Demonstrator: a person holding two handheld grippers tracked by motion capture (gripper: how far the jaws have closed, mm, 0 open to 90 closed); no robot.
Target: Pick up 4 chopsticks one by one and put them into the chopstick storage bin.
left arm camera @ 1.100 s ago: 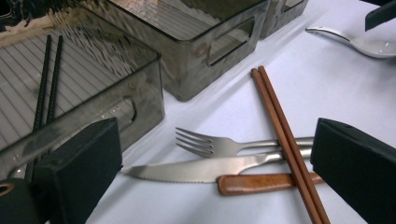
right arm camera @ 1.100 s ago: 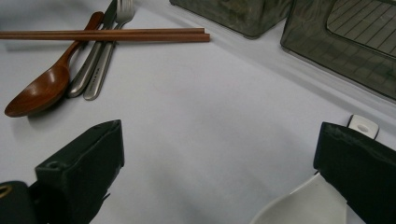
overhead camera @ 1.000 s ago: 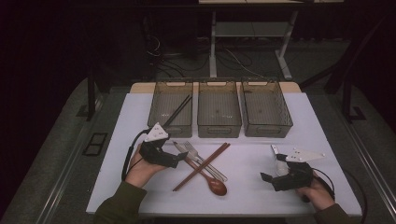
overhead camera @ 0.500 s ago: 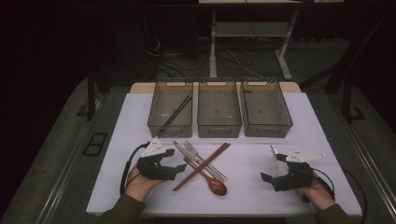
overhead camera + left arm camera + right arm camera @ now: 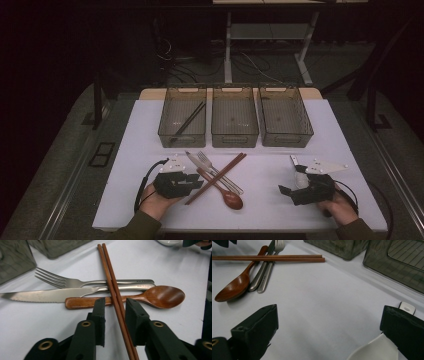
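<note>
Now | left gripper (image 5: pixel 113 311): closing around chopsticks (image 5: pixel 112 282), untouched | right gripper (image 5: pixel 329 322): wide | writing unreadable

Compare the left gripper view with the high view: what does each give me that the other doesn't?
Left gripper view alone: the left gripper straddles the brown chopsticks with a gap still showing on each side, having just been closing, and the knife's serrated edge is clear.

High view alone: three bins, the left bin holding black chopsticks; the right gripper open beside a white spoon.

Both: the brown chopsticks lying across the fork, knife and wooden spoon.
</note>
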